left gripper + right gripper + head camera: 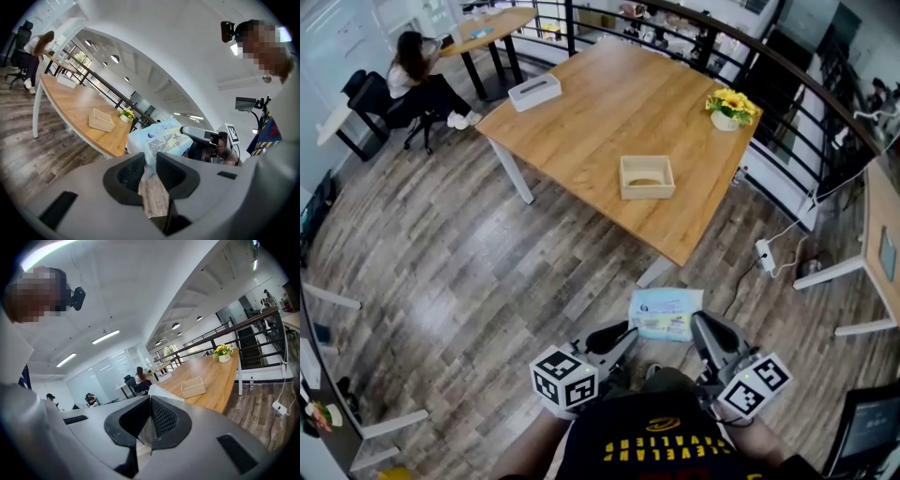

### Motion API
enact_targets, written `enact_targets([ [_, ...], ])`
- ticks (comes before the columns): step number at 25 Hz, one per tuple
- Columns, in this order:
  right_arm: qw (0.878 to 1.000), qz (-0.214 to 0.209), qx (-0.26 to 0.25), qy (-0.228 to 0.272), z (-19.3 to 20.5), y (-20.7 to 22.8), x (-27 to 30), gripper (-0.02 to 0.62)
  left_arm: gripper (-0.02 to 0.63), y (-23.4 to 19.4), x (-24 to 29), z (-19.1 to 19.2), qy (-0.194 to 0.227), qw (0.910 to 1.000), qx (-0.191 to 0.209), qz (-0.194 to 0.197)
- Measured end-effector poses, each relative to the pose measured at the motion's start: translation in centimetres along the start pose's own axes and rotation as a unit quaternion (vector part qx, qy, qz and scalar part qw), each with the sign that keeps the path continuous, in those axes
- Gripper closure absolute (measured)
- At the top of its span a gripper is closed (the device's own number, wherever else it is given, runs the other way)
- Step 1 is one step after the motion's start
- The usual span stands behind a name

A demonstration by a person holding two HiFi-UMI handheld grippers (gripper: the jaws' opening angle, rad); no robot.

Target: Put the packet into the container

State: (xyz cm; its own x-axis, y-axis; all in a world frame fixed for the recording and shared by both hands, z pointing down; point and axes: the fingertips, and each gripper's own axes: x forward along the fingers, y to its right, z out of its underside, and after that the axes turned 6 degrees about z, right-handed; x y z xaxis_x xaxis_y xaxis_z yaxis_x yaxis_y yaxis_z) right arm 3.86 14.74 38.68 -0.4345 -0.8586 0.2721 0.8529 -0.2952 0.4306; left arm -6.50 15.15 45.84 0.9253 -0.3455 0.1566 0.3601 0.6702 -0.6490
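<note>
Pale-blue packet (666, 314) hangs over the floor (487, 281), clamped by the right tool (703, 326) and, seemingly, the left tool (623, 335). Wooden container (646, 176) sits on the bench (600, 103), well apart.

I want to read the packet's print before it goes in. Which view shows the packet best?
The left gripper view: the packet faces it close, print side on. The head view shows the packet small, from above; the right gripper view shows only its white edge.

place: likely open-plan office | cues: wooden table (619, 103), office chair (367, 94), seated person (414, 67), glass-walled rooms (101, 373)
</note>
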Motion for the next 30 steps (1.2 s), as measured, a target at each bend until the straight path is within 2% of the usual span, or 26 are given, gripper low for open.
enact_targets([
  [5, 1.000, 0.015, -0.011, -0.020, 0.7, 0.2, 1.8, 0.578, 0.549, -1.7, -1.1, -1.7, 0.007, 0.9986, 0.037, -0.036],
  [12, 0.999, 0.039, -0.020, -0.032, 0.2, 2.3, 3.9, 0.578, 0.557, -2.0, -0.5, -4.0, 0.005, 0.9966, 0.069, -0.045],
  [21, 0.999, 0.023, -0.007, -0.037, -0.9, 5.3, 6.8, 0.578, 0.558, -3.5, 1.8, -6.4, -0.001, 0.9940, 0.086, -0.068],
  [30, 0.998, -0.003, -0.003, -0.056, -3.3, 10.6, 10.5, 0.578, 0.558, -5.6, 6.9, -9.2, -0.003, 0.9883, 0.110, -0.106],
])
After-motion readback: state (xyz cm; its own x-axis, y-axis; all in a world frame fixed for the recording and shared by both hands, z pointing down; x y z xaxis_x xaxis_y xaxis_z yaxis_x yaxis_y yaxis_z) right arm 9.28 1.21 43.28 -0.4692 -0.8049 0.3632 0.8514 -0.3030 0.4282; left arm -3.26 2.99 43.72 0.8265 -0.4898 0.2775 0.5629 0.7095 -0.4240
